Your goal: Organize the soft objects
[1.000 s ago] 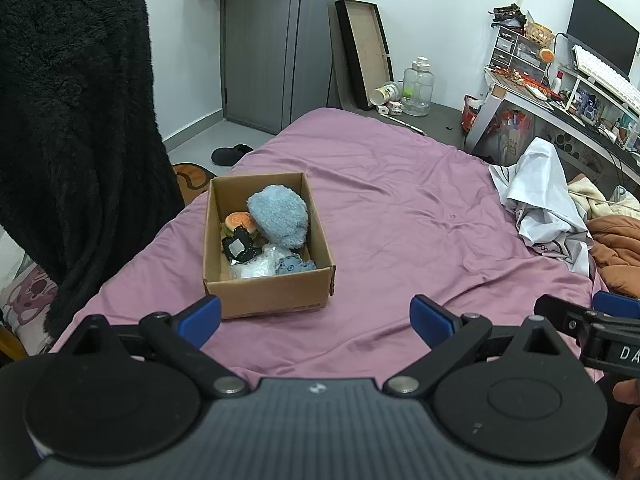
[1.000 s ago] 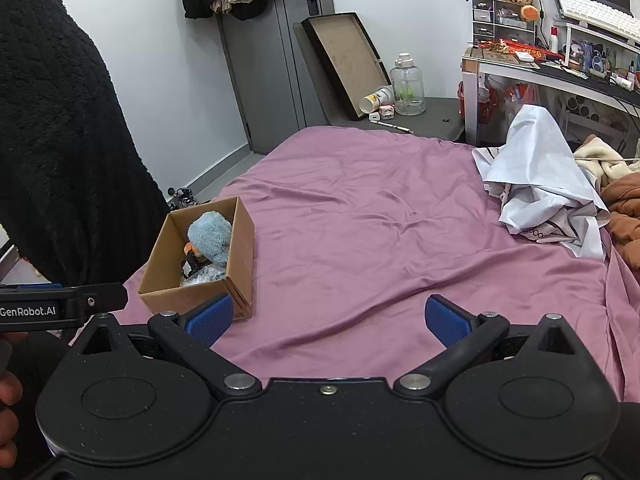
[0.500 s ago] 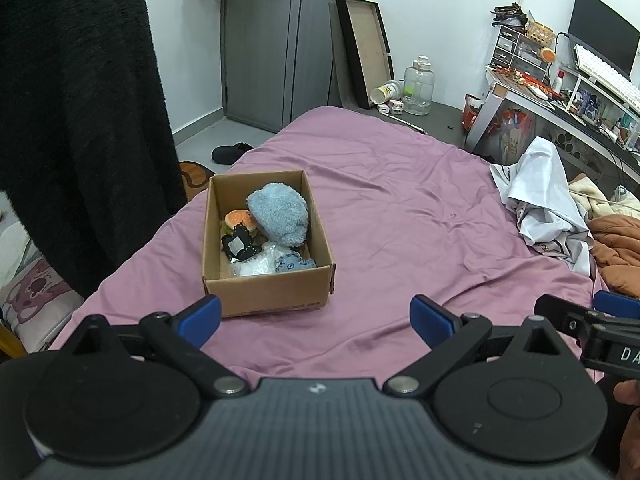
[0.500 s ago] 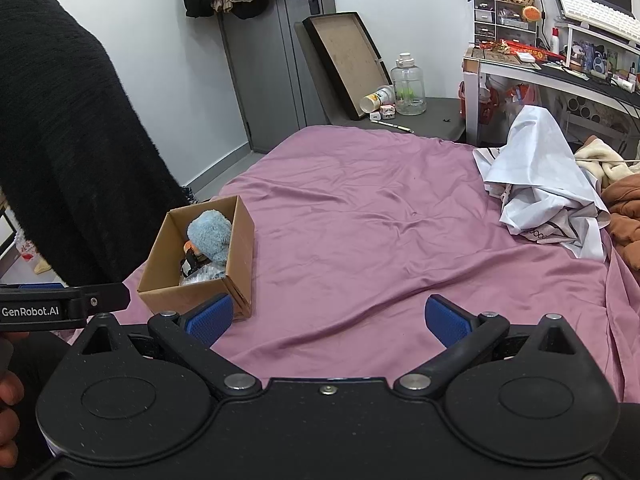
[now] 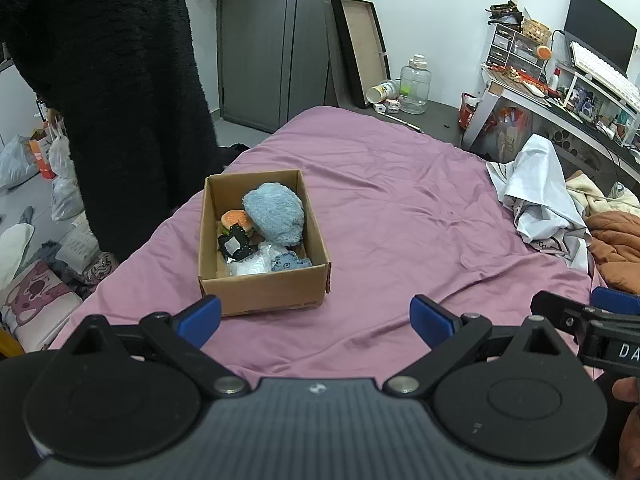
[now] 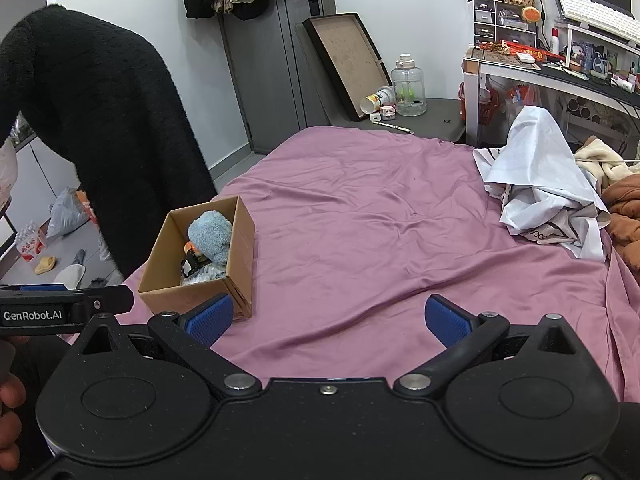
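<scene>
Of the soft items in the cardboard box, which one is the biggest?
The fluffy light-blue plush, filling the box's far right part. The burger-shaped toy, black piece and small blue toy are smaller.

An open cardboard box (image 5: 262, 294) sits on the purple bedsheet (image 5: 400, 216), holding a fluffy blue plush (image 5: 274, 214), a burger toy (image 5: 236, 222) and smaller soft items.

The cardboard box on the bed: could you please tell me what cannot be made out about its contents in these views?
- Right wrist view: the cardboard box near wall hides most lower items.
- Left wrist view: the clear bag contents are too small to identify.
- Both views: anything beneath the blue plush is covered.
</scene>
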Demonstrator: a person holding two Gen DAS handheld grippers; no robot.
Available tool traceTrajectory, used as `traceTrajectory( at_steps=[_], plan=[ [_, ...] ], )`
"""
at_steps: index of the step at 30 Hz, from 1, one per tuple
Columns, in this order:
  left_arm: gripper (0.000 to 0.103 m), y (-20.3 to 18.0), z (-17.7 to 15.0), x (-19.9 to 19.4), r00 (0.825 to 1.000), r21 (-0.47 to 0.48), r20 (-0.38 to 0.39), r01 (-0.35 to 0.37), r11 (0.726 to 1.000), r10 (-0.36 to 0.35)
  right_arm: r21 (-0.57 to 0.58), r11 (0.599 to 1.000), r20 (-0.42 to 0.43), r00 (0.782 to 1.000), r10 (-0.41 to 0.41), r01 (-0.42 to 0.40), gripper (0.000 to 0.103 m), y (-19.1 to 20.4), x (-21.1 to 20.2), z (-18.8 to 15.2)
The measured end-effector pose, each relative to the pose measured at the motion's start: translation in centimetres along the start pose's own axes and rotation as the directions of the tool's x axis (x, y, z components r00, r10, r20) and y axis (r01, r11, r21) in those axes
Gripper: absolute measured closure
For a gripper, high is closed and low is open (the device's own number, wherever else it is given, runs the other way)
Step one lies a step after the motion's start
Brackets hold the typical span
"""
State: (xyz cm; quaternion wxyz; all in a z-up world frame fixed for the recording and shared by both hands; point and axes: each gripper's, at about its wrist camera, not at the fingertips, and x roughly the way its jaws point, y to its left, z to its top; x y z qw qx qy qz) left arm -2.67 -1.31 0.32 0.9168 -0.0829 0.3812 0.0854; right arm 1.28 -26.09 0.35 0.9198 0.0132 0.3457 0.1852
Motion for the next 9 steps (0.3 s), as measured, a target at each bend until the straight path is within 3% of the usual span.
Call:
traceTrajectory(
  at_steps=[9],
  plan=[
    [0.003,-0.39,-0.15,0.07,1.000,0.004,-0.001,0.004,1.000,-0.004,0.000,1.000,-0.003,1.000,0.000,0.000,0.000,0.11,0.05,-0.03]
  ],
)
